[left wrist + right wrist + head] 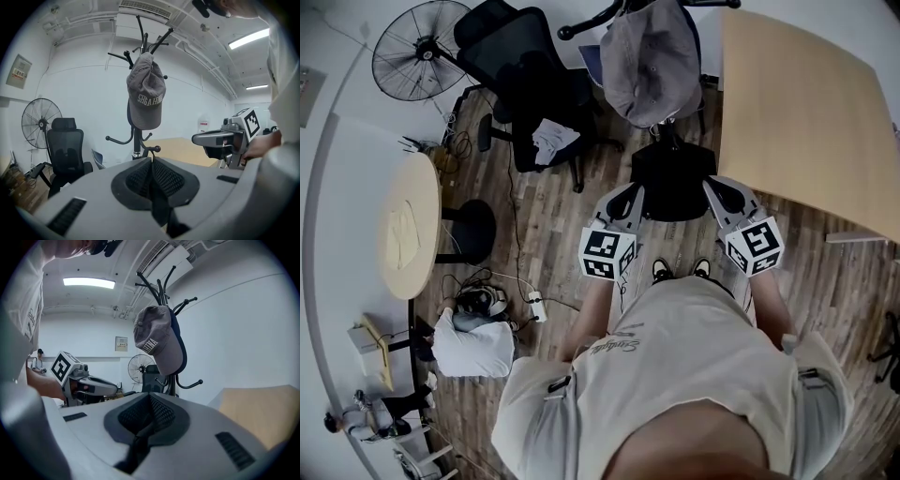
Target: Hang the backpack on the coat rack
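A black coat rack (137, 140) stands just ahead of me, its round base (673, 178) on the wood floor. A grey cap (146, 93) with white lettering hangs from its upper hooks, and it also shows as the cap (159, 341) and the grey cap (652, 61). My left gripper (628, 199) and right gripper (722, 194) are held side by side in front of the rack, short of it. The left gripper (151, 161) has its pads pressed together with nothing between them, and so has the right gripper (150, 397). I cannot pick out a backpack for certain.
A pale wooden table (806, 112) stands to the right of the rack. A black office chair (530, 94) and a floor fan (422, 47) are at the back left. A round table (408, 225), a white bag (473, 342) and cables with a power strip (534, 305) are on the left.
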Demonstrator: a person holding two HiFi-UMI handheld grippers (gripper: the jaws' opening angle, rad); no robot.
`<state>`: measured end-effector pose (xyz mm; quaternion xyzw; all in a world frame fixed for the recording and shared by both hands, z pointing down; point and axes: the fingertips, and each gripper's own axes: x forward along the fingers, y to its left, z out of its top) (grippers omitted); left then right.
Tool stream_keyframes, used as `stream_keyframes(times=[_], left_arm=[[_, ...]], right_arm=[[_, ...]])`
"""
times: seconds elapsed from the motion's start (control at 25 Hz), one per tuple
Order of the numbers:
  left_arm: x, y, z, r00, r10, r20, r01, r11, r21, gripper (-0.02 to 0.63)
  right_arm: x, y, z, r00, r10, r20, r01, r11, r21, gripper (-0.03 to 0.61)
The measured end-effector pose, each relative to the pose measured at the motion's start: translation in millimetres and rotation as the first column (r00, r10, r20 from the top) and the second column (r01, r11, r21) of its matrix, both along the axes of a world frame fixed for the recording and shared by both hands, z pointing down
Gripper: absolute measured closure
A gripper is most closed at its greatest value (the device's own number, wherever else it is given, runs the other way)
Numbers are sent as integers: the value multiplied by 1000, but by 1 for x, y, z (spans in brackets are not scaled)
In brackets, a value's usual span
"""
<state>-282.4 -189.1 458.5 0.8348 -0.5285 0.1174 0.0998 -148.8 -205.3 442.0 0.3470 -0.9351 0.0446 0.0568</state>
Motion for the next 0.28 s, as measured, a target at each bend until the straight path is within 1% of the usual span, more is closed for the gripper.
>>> stream_keyframes(times=[0.28], left_arm=[[-7,-7,-1,1000,-3,-9,3,1000,5,586]], right_arm=[[-3,-6,0,1000,7,-14,-7,1000,-3,584]])
